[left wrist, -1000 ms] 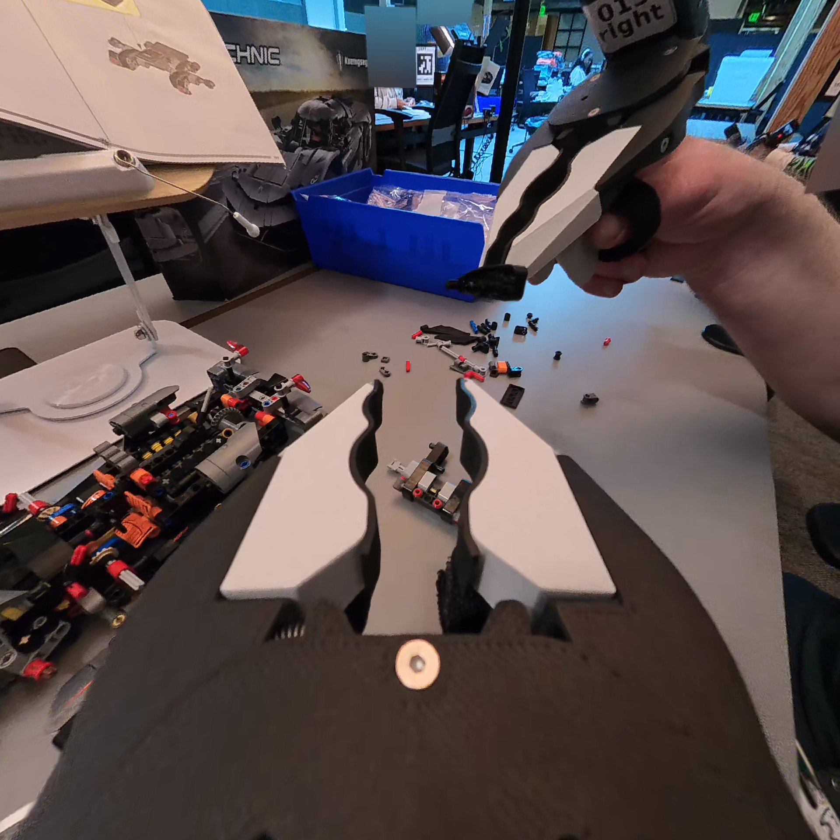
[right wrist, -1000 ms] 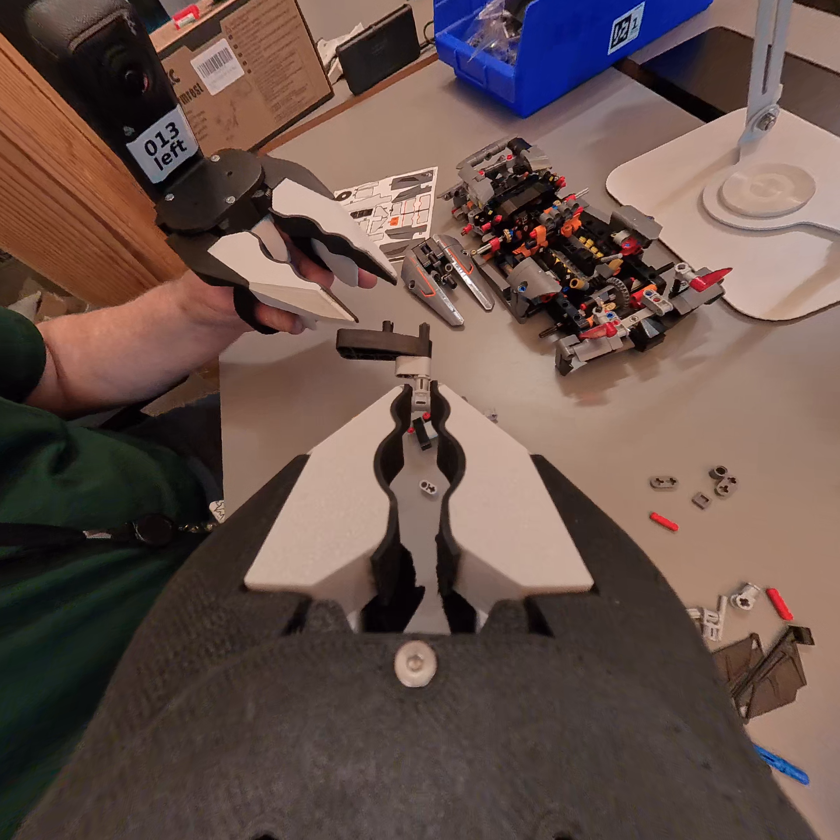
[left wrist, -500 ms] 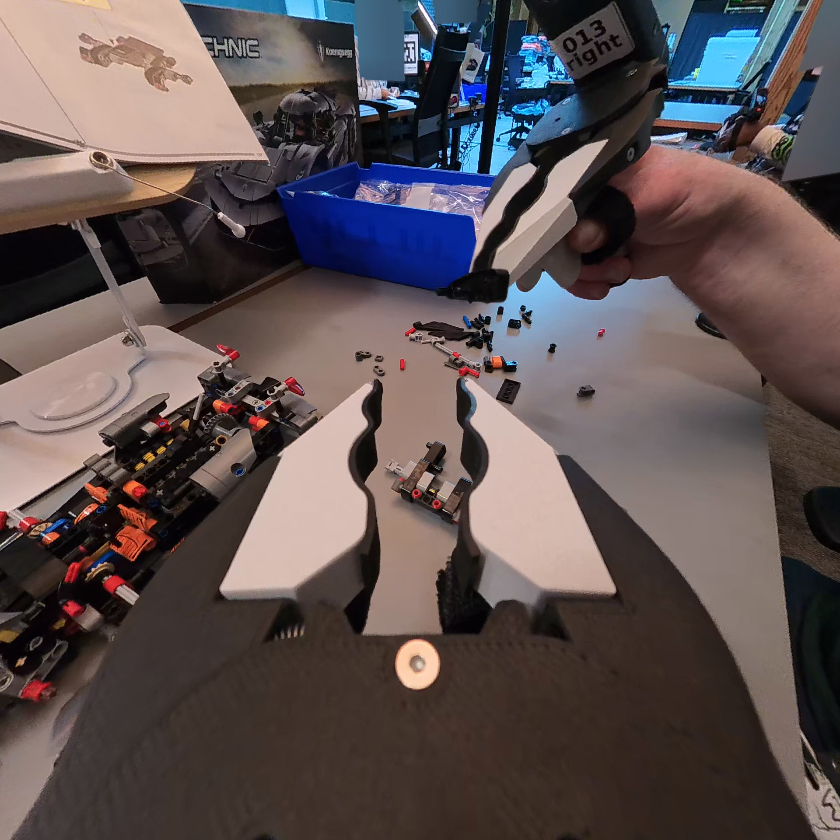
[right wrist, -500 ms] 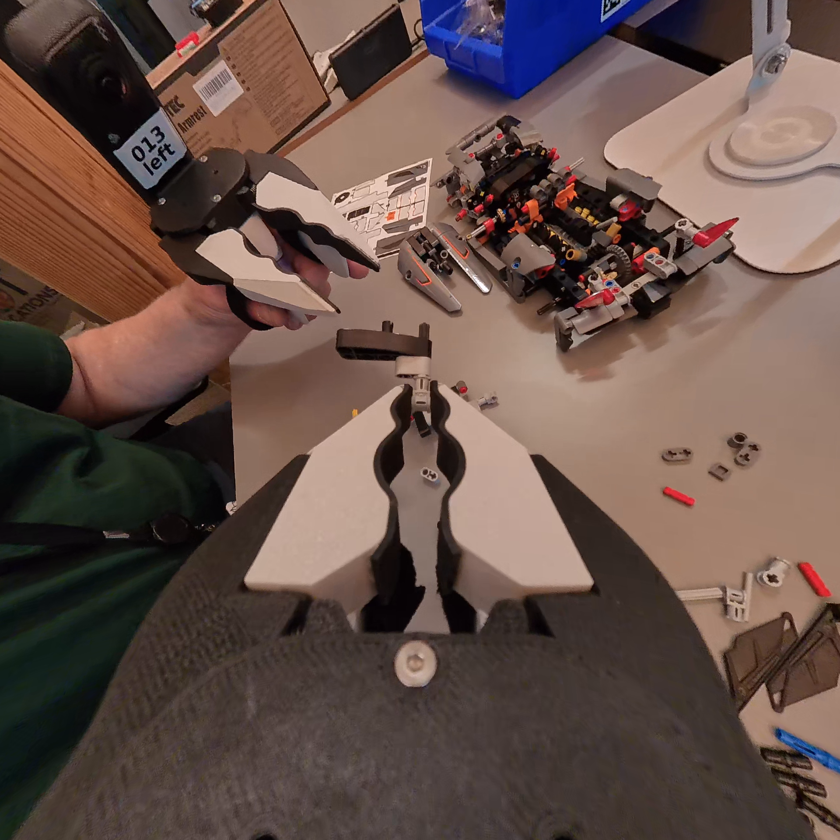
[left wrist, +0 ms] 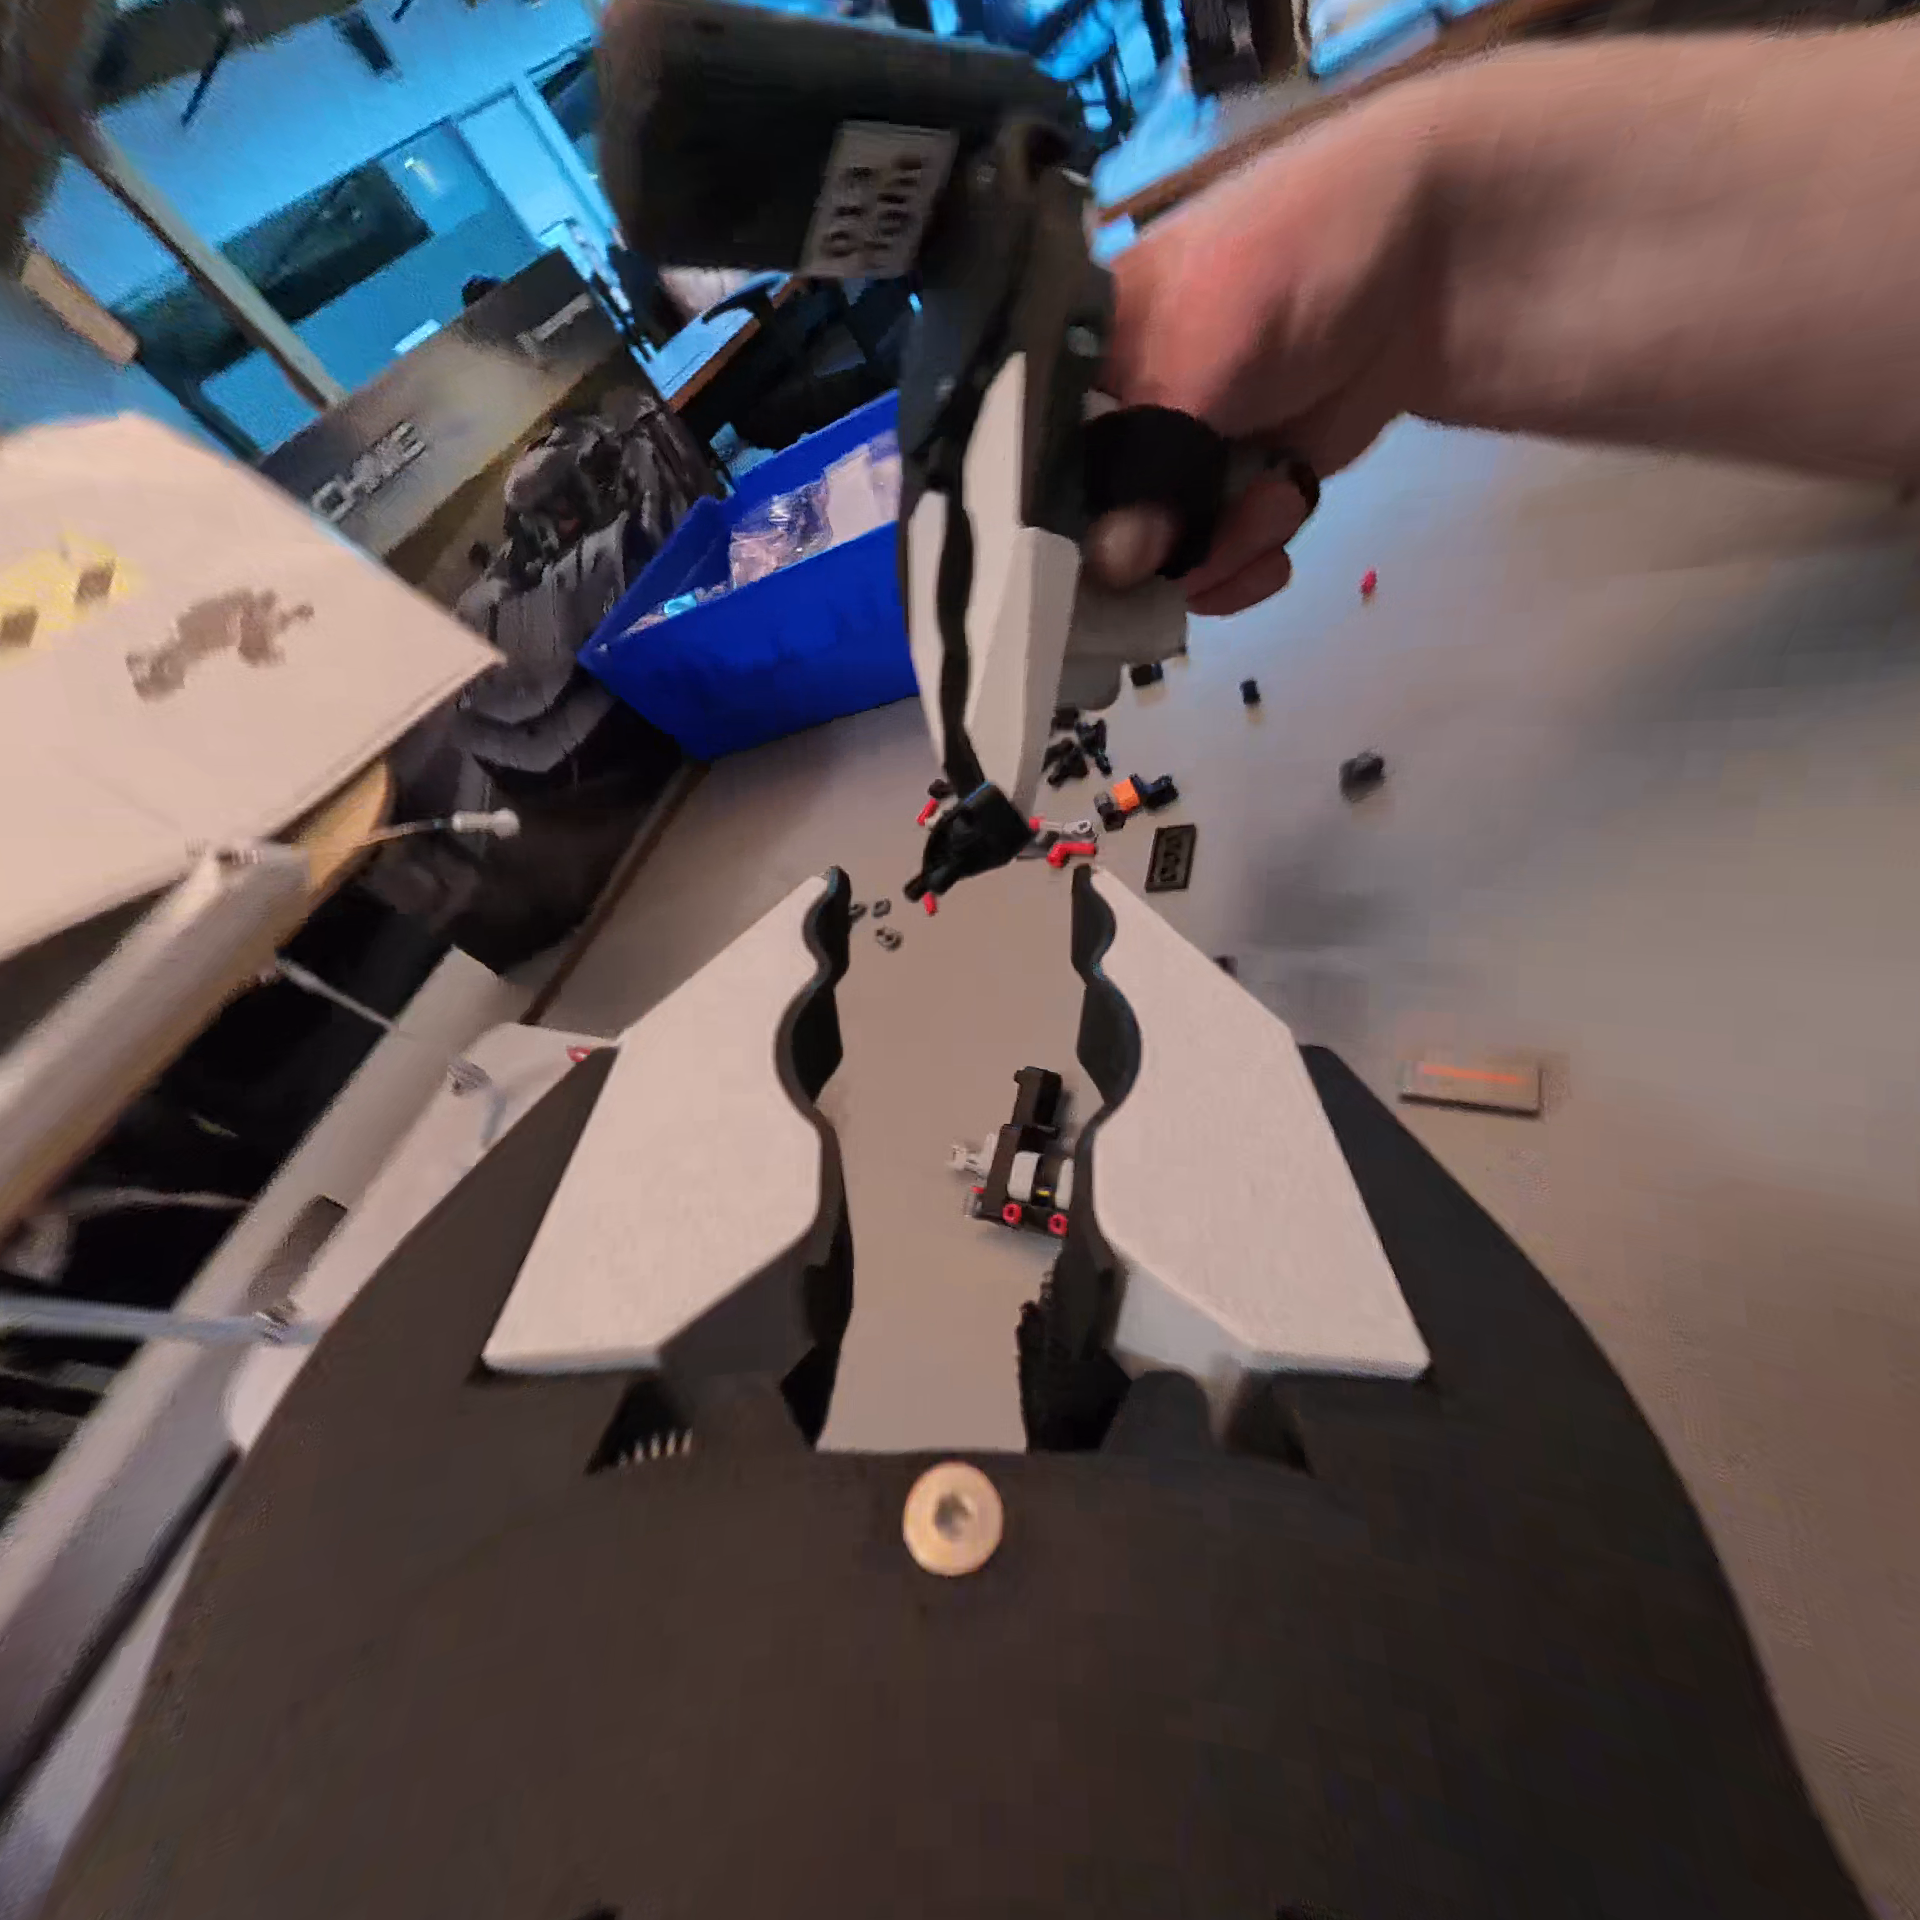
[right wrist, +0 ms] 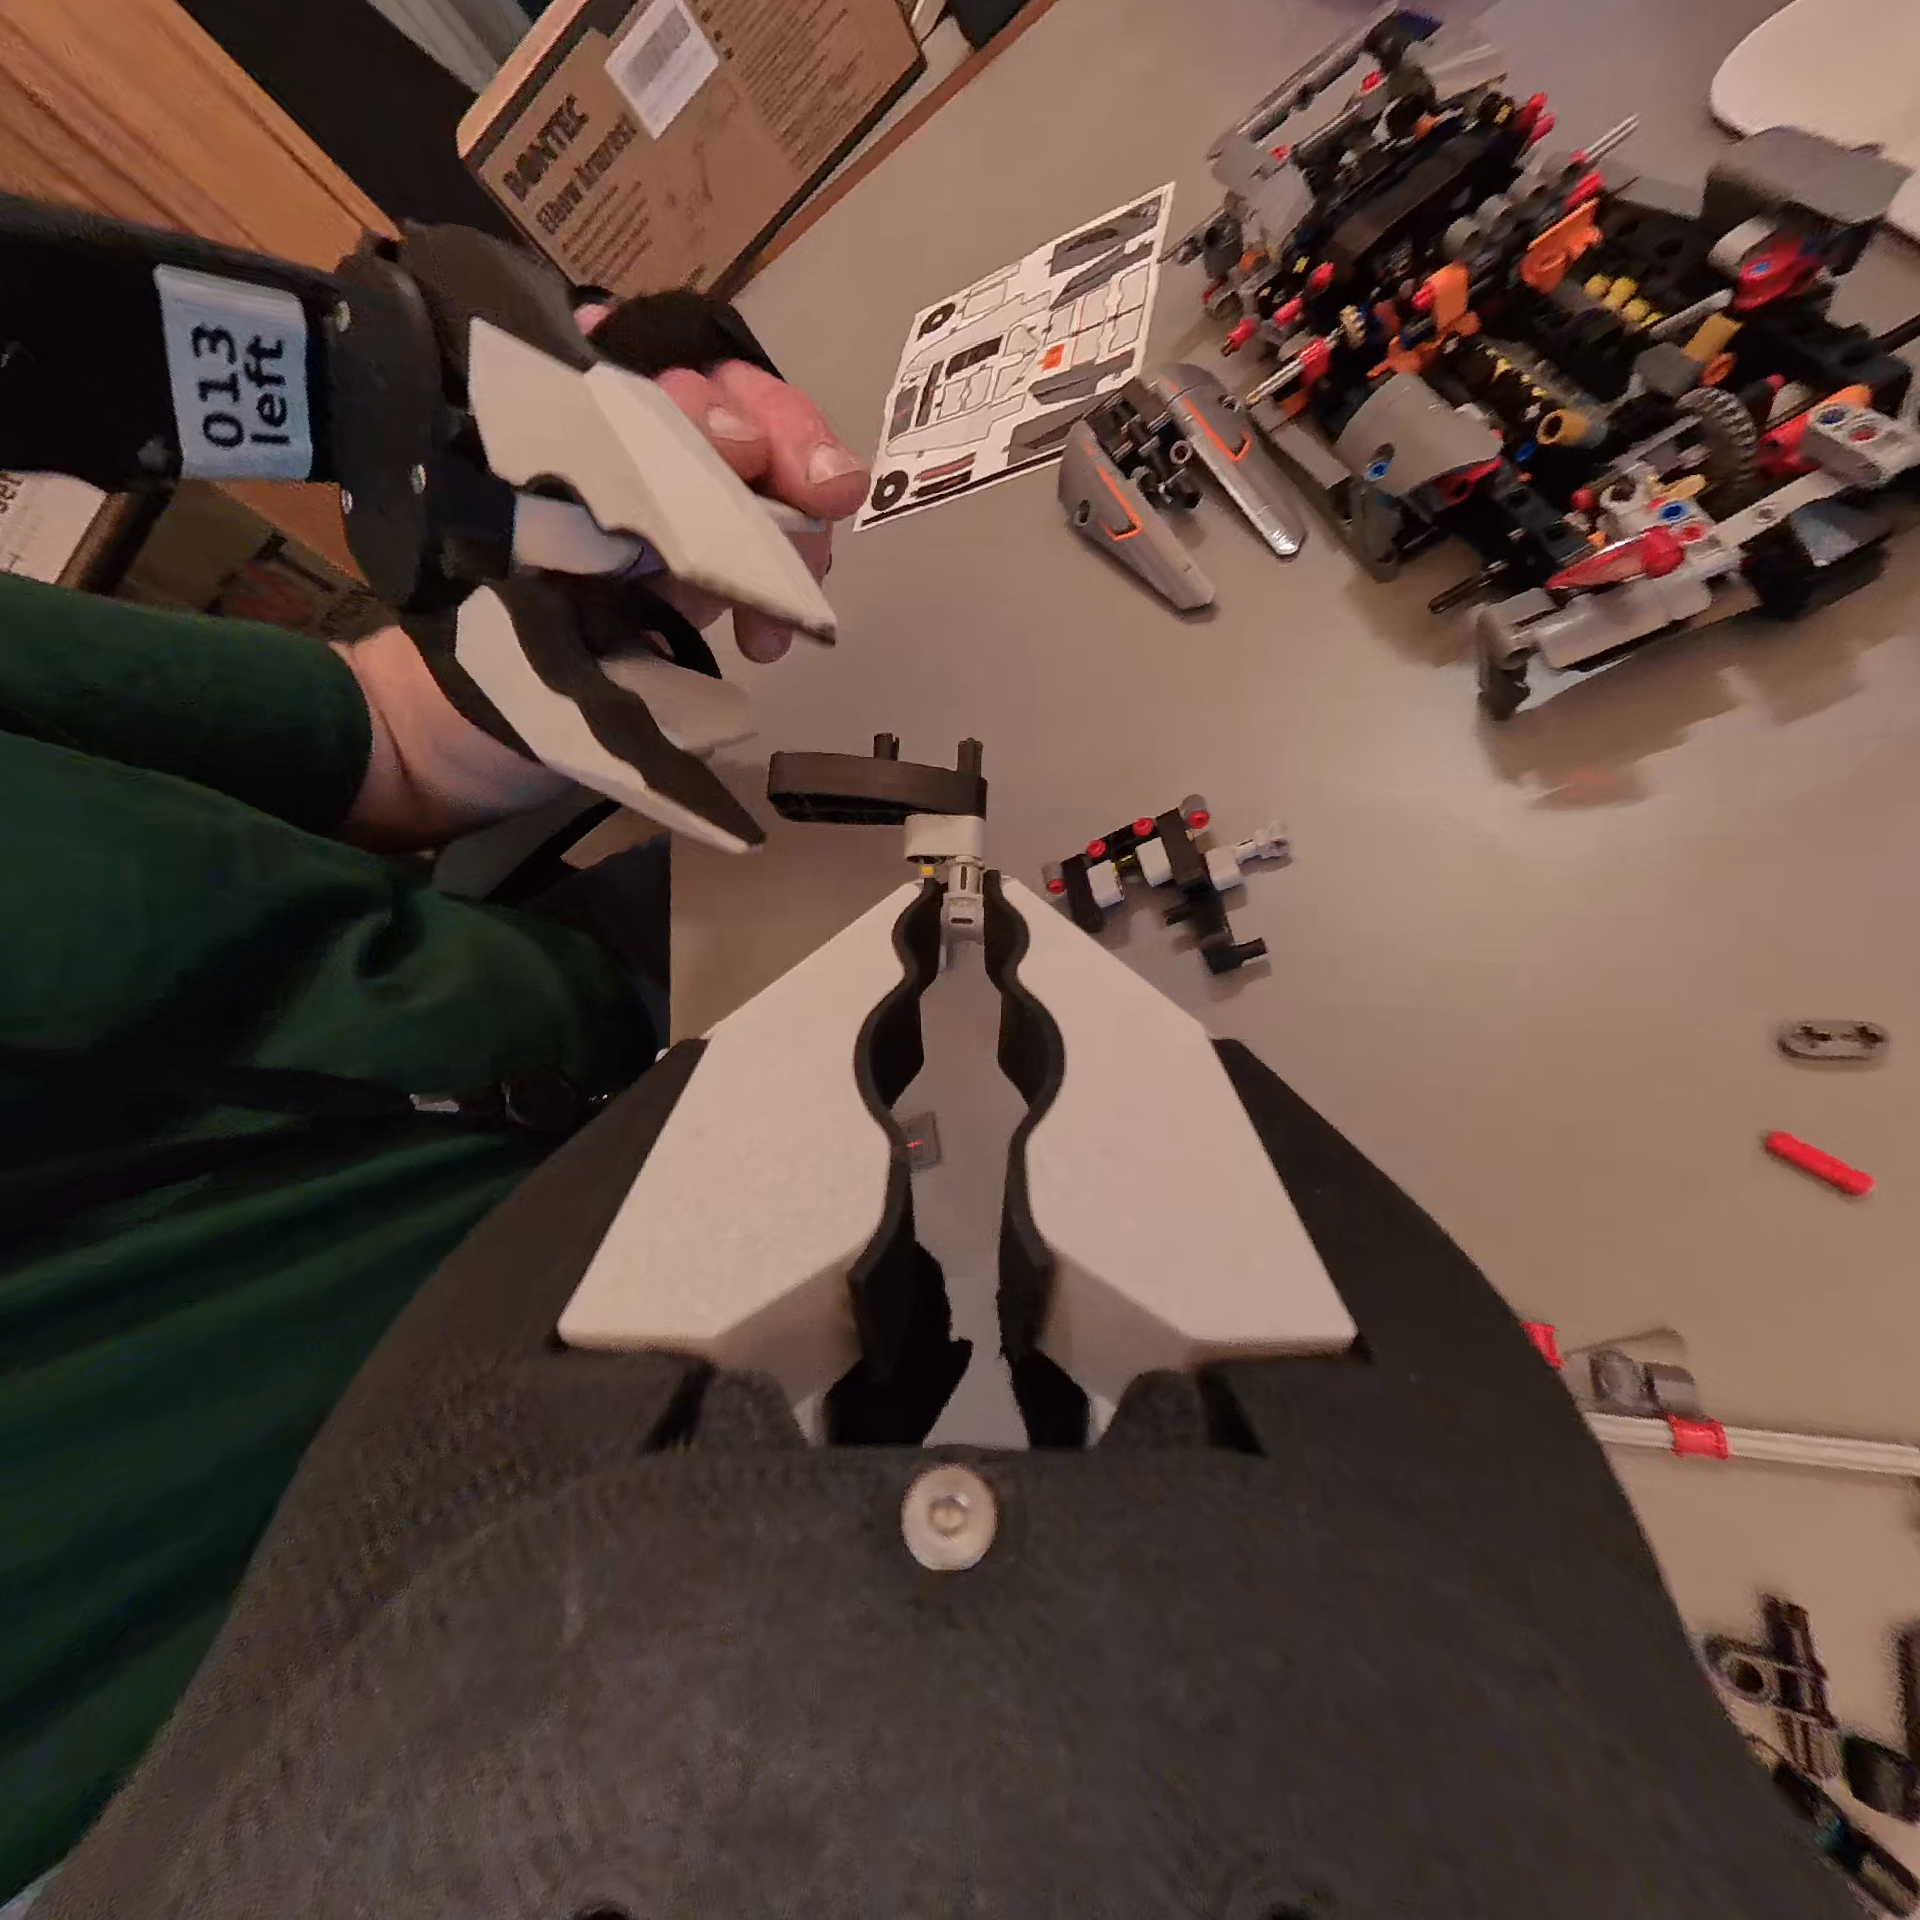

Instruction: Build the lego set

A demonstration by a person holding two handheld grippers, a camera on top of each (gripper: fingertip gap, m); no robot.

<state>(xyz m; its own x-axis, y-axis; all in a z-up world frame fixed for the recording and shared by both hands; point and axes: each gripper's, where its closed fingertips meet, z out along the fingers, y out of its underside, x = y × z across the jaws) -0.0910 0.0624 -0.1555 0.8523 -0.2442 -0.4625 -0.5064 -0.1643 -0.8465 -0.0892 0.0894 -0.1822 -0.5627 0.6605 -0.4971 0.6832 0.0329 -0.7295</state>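
My right gripper [right wrist: 958,883] is shut on a small lego piece [right wrist: 914,805]: a black beam with two pins on a grey connector, held above the table. In the left wrist view this gripper [left wrist: 977,800] hangs tips down with the black piece [left wrist: 961,844] at its tips. My left gripper [left wrist: 956,883] is open and empty; it also shows in the right wrist view [right wrist: 790,727], rolled on its side just left of the held piece. A small black and grey sub-assembly with red pins [right wrist: 1164,878] [left wrist: 1023,1164] lies on the table below both. The partly built car chassis [right wrist: 1558,395] stands at the far right.
A sticker sheet [right wrist: 1029,353] and grey body panels [right wrist: 1153,509] lie beside the chassis. Loose pieces [right wrist: 1818,1174] [left wrist: 1122,790] are scattered on the grey table. A blue bin [left wrist: 769,623], a booklet on a stand [left wrist: 187,644] and a cardboard box [right wrist: 686,135] stand at the back. Left tips to right tips: about 5 cm.
Both grippers have rolled and drawn closer together. The right one now points down over the sub-assembly, still holding its piece. The left wrist view is blurred with motion.
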